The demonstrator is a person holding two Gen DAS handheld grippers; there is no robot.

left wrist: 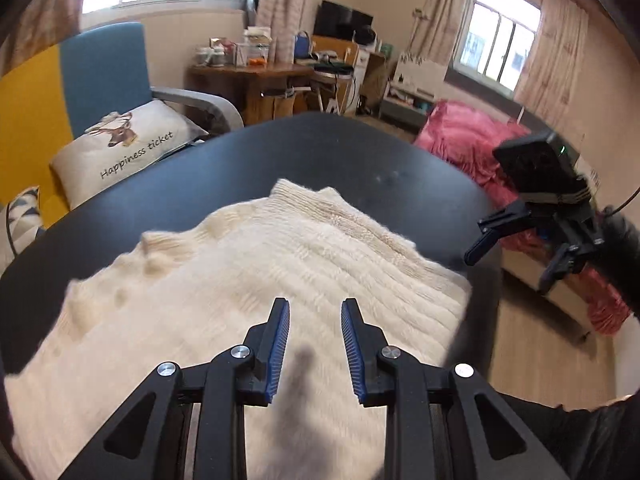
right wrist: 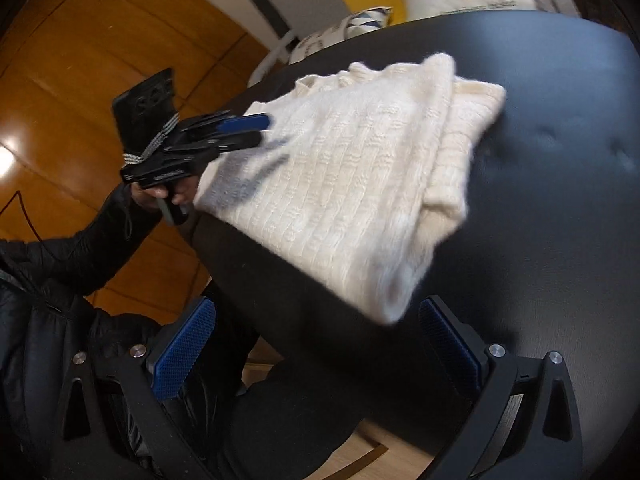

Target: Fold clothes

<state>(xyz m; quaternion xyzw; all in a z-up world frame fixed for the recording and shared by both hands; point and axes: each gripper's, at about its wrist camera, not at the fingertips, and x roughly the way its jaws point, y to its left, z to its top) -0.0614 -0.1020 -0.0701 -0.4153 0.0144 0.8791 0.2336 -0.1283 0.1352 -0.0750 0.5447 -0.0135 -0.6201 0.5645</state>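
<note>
A cream knitted sweater lies folded on a black round table. It also shows in the right wrist view, folded into a layered rectangle. My left gripper is open and empty, hovering just above the sweater's near part. It also shows in the right wrist view at the sweater's left edge. My right gripper is open wide and empty, just off the sweater's near corner at the table edge. It also shows in the left wrist view, held off the table's right edge.
A cushion printed "Happiness ticket" lies on a yellow and blue sofa behind the table. A pink blanket lies on the right. A cluttered wooden desk stands at the back. The floor is wood.
</note>
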